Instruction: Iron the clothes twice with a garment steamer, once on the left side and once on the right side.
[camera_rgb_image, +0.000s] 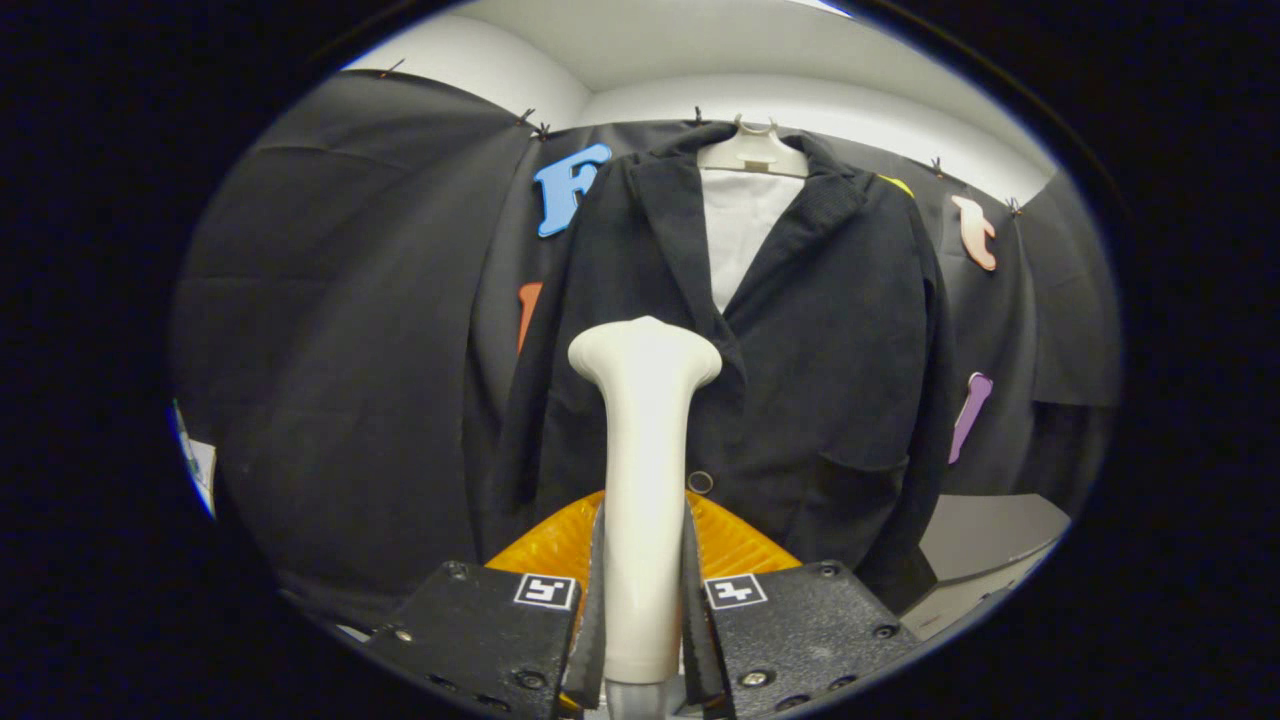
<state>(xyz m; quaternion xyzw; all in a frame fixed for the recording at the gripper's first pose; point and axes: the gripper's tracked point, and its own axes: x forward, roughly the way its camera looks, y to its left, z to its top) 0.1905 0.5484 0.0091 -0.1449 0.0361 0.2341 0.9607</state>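
Observation:
A dark jacket (830, 340) hangs on a white hanger (752, 152) against the booth's wall, with a white lining showing between its lapels. My gripper (643, 590) is shut on the cream handle of a garment steamer (642, 440), which stands upright between the fingers. The steamer's head reaches up in front of the jacket's left front panel, about level with the bottom of the lapels. I cannot tell whether the head touches the cloth. A button (700, 482) shows just right of the handle.
An orange ribbed object (545, 545) lies just beyond the fingers, below the jacket's hem. A pale tabletop (985, 530) runs off to the right under the jacket. Black cloth covers the wall on both sides.

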